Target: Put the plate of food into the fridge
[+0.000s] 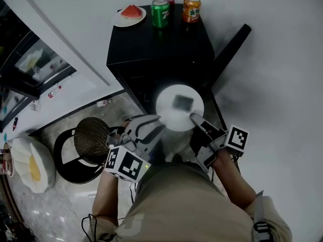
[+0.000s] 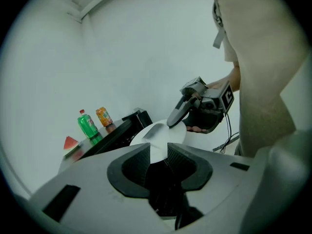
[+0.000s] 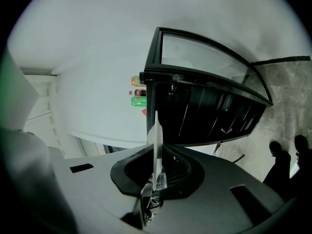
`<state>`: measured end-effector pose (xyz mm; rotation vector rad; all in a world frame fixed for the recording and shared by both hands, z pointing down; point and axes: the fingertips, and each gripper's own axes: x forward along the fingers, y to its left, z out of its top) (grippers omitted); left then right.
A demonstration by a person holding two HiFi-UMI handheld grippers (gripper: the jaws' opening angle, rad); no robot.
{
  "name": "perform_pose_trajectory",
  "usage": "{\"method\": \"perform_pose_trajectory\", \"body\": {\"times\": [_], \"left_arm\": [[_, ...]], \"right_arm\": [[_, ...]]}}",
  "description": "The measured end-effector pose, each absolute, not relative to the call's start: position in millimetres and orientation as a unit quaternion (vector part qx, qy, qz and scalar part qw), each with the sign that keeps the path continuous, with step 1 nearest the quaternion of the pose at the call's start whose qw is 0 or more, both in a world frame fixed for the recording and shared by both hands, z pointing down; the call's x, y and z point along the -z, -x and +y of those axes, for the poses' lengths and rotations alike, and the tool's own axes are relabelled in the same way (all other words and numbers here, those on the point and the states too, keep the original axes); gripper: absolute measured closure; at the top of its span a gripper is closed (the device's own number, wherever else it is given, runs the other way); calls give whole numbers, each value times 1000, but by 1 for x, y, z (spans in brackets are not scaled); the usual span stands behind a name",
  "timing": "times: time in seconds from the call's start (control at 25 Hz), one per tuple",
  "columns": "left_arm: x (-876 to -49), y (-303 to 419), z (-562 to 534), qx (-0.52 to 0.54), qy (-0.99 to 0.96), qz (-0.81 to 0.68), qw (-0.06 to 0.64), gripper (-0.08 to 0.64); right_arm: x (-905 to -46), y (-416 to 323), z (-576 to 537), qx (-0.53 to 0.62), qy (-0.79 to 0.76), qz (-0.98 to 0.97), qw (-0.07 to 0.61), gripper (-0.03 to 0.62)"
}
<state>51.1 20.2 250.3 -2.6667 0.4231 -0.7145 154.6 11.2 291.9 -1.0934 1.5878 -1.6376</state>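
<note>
A plain white wall (image 2: 146,48) backs a black fridge (image 1: 151,49) with a green can (image 1: 160,12), an orange can (image 1: 191,9) and a watermelon slice (image 1: 131,10) on top. Just in front of the fridge a white plate (image 1: 171,114) hangs in the air. The left gripper (image 1: 153,120) and the right gripper (image 1: 195,118) are each clamped on its near rim.

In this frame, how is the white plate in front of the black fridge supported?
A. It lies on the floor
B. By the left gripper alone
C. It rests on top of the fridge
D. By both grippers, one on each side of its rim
D: the left gripper and the right gripper each clamp an opposite edge of the white plate, holding it in the air.
</note>
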Motion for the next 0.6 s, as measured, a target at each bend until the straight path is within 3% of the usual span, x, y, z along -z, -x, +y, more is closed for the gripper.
{"method": "perform_pose_trajectory", "body": {"times": [0.4,0.6], "left_arm": [[-255,-44,21,195,960,200,15,449],[-269,-40,29,172,960,208,-77,403]], "right_arm": [[-303,-162,33,624,407,597,298,552],[-308,-164,44,624,403,601,294,551]]}}
